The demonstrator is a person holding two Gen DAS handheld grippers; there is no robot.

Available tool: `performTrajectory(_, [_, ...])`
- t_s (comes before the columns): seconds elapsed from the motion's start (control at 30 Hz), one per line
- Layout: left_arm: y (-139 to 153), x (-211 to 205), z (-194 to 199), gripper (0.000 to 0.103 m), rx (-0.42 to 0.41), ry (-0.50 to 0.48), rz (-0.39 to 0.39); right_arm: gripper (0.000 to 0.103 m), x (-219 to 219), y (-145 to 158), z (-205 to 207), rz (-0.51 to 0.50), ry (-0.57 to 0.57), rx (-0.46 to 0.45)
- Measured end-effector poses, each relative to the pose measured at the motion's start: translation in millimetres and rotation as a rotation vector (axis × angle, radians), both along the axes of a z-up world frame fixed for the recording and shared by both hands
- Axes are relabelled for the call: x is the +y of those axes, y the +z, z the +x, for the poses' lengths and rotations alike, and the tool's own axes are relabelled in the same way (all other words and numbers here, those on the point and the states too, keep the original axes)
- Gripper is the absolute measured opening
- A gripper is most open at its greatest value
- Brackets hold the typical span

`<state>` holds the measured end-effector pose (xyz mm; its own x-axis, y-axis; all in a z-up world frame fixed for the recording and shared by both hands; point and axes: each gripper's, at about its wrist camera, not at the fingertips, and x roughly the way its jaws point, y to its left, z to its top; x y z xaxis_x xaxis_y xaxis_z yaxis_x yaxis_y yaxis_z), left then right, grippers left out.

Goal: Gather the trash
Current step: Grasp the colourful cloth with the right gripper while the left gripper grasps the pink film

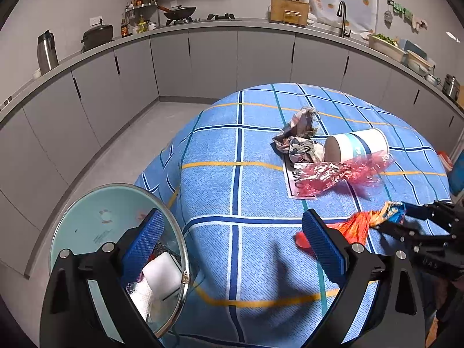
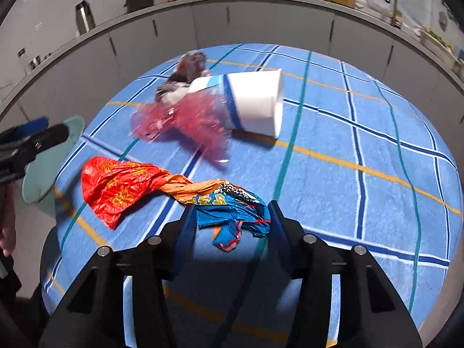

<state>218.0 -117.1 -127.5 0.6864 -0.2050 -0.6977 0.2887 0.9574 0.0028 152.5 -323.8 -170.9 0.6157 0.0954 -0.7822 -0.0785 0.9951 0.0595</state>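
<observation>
Right gripper [image 2: 230,217] clenched on orange-blue wrapper [image 2: 162,187] — left gripper [image 1: 232,240] released, beside bin [image 1: 87,226].

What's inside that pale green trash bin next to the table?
Inside the bin, a white block-shaped piece and crumpled white paper show. The left gripper finger covers part of the opening, so anything deeper is hidden.

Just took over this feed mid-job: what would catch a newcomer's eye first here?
The orange and blue wrapper stands out, stretched across the blue checked tablecloth with its blue end between the right gripper jaws. Farther back lies a tipped white paper cup with crumpled pink plastic against it. At the table's left edge sits a pale green bin, already holding trash, below the wide-open left gripper.
</observation>
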Motion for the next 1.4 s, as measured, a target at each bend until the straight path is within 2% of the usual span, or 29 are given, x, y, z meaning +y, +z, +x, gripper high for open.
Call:
performTrajectory(0.07, [0.9,1.3,-1.6,0.094,-0.001,0.000,-0.003,0.041,0.7,2.0,-4.7,0.017,-0.002,-0.005])
performTrajectory(0.17, [2.8,3.5,-3.1,0.094,-0.003,0.001,-0.010,0.035,1.3,6.2,-13.7,0.035,-0.018,-0.025])
performTrajectory(0.47, [10.1,-7.4,-3.7,0.094,-0.020,-0.021,-0.015,0.024,-21.8,30.8,-54.2,0.074,-0.131,-0.130])
performTrajectory(0.53, [11.4,-20.6,-4.0,0.094,-0.025,-0.046,-0.012,0.021,-36.1,35.3,-61.8,0.061,-0.185,-0.150])
performTrajectory(0.7, [12.6,-62.3,-4.7,0.094,-0.059,-0.116,0.020,0.021,-80.7,35.2,-70.4,0.085,-0.321,-0.152])
performTrajectory(0.93, [3.0,-125.4,0.7,0.093,-0.067,-0.216,0.069,0.019,-108.1,26.9,-78.2,0.106,-0.369,-0.152])
performTrajectory(1.07, [-2.3,-146.1,3.2,0.091,-0.067,-0.244,0.093,0.019,-114.3,24.8,-81.4,0.127,-0.377,-0.156])
performTrajectory(1.17, [-7.6,-151.9,11.7,0.074,-0.044,-0.248,0.098,0.019,-114.7,26.1,-82.8,0.135,-0.371,-0.163])
performTrajectory(1.27, [-9.7,-154.2,15.9,0.049,-0.019,-0.268,0.086,0.019,-114.3,27.2,-85.5,0.141,-0.369,-0.172])
performTrajectory(1.3, [-10.0,-154.5,15.9,0.028,-0.007,-0.283,0.075,0.019,-113.5,27.6,-86.0,0.145,-0.370,-0.176])
performTrajectory(1.4, [-5.7,-153.4,8.7,0.019,-0.014,-0.303,0.079,0.019,-113.3,28.9,-89.2,0.153,-0.371,-0.189])
